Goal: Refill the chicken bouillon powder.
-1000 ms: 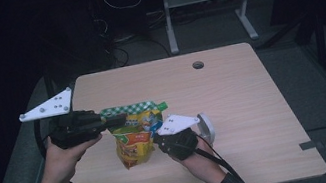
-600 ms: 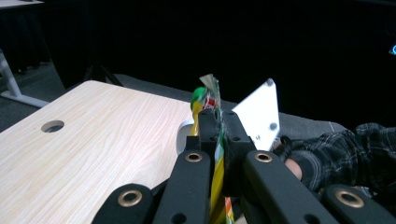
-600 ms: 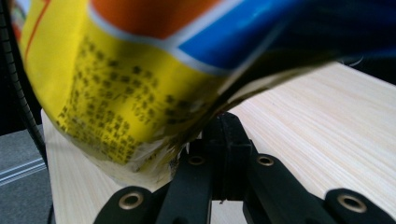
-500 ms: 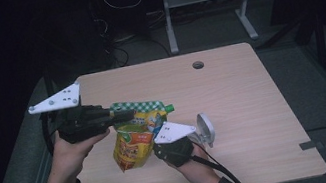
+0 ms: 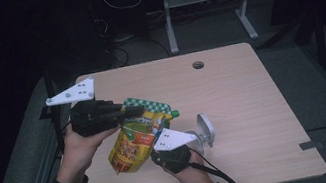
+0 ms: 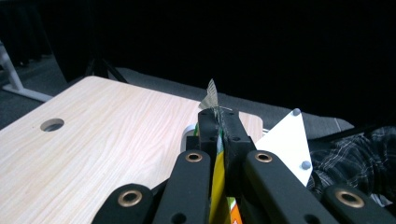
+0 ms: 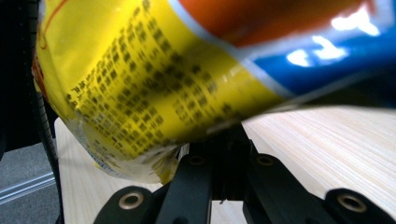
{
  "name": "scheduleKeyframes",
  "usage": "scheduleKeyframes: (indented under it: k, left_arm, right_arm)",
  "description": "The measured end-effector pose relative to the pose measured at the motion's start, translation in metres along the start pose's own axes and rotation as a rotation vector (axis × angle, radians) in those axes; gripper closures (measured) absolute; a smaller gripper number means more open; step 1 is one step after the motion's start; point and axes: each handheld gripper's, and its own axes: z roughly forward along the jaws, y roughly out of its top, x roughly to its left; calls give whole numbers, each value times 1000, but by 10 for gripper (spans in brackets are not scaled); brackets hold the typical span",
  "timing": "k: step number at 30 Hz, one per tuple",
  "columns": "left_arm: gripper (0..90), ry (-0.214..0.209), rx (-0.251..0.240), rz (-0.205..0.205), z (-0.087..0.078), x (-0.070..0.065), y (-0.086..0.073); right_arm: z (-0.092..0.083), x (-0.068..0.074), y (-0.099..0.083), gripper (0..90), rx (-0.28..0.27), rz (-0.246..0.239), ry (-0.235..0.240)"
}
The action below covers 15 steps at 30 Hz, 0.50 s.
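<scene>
Holding yellow pouch above table | left tool clamped on its checkered top edge | right tool pinching lower side | pouch hangs tilted between them, spout rightward

- Yellow pouch, orange and blue print, green-checked top edge, small green cap at its upper right.
- Held up off the table, tilted, top edge up, bottom corner hanging toward the near left.
- Slightly crumpled along one lower edge.

One yellow pouch, two tongs, one table, one grey disc
</scene>
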Motion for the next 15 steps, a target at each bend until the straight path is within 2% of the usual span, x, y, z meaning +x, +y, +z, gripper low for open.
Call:
scheduleKeyframes:
  k: [8,15]
  left_arm:
    - [898,-21,32,-22,17,3,5]
    - [898,-21,80,-3,34,1,13]
  right_arm:
    - [-2,-1,-3,897,-4,-6,12]
    - [-9,-4,-9,897,-28,-15,31]
